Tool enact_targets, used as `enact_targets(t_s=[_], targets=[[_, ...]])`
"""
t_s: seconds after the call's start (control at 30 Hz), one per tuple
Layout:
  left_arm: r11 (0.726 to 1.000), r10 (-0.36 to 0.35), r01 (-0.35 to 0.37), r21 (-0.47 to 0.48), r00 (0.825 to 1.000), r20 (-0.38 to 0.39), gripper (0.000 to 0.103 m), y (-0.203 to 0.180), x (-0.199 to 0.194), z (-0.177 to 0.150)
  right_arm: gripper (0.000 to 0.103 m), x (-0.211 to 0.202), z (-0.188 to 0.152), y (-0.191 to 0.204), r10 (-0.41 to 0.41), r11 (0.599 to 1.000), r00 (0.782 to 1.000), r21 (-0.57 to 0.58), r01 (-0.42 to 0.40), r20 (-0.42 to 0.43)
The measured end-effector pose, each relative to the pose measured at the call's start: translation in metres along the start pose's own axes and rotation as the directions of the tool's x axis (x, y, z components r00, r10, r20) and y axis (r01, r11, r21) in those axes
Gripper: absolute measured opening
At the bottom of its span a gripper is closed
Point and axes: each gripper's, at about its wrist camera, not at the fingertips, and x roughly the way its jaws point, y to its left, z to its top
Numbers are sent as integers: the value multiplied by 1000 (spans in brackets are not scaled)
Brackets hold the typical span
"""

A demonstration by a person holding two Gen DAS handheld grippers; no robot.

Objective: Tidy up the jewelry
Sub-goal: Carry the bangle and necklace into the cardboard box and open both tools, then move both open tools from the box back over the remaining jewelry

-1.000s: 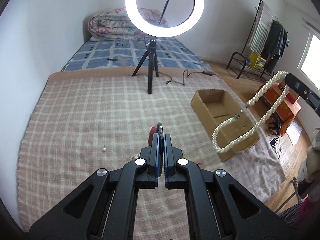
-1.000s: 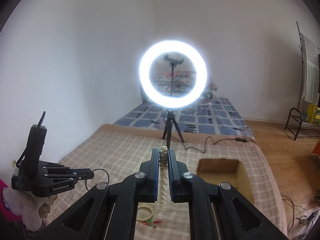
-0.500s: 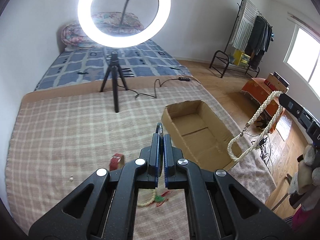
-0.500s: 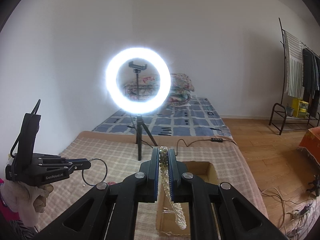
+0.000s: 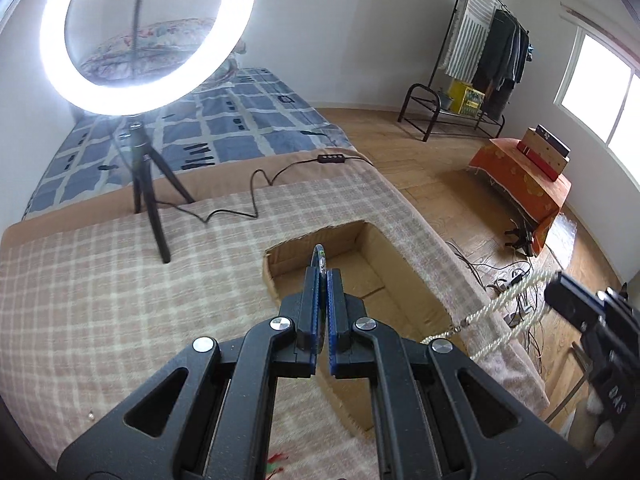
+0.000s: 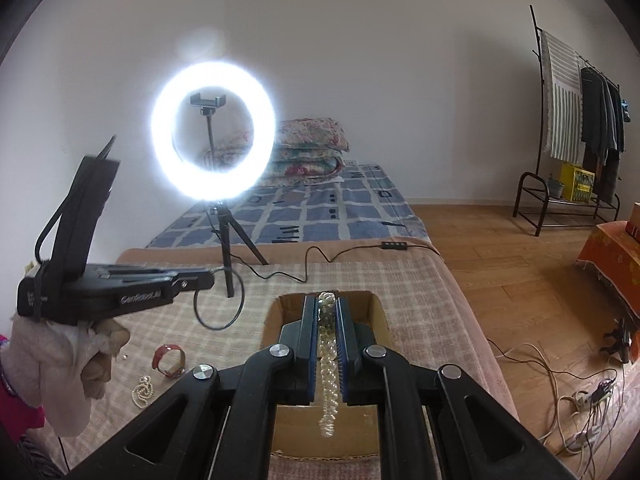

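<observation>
Glossy pearl necklace (image 6: 328, 364) (matt cardboard box (image 6: 362, 304)).

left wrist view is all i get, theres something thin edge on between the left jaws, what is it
Observer: A thin dark hoop. The left gripper pinches its top, and from the right wrist view it hangs below the tips as a full circle.
Operator: and the right gripper, i only see rope at my edge
Observer: The right gripper is clamped on a twisted pearl necklace, whose end dangles over the opening of the cardboard box.
Operator: anything lying on the blanket beside the box
Observer: Yes, a red band and a small pearl strand lie on the checked blanket, to the left of the box.
</observation>
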Motion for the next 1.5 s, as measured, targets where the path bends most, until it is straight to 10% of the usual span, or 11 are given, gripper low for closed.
enact_targets(t_s=[0.5,0.57,0.63,0.73,0.8,1.5], targets=[[1000,6,-6,-1,995,-100,2,-25,77,12,6,34,-26,-18,29,999,990,50,-23,-140],[1000,18,-18,1,995,-100,17,-23,79,14,7,35,-27,-16,44,998,987,42,-38,-152],[1000,14,-14,-3,996,-88,60,-22,77,16,33,37,-29,-13,39,999,986,25,-35,-162],[999,36,-36,6,997,-66,64,-20,71,16,79,38,-30,-8,21,1000,987,8,-20,-162],[999,42,-41,15,997,-62,64,-18,69,17,90,37,-31,-5,3,1000,988,-1,-3,-154],[989,146,-146,-5,988,44,70,31,-22,14,94,19,-27,22,14,999,993,-28,-17,-119]])
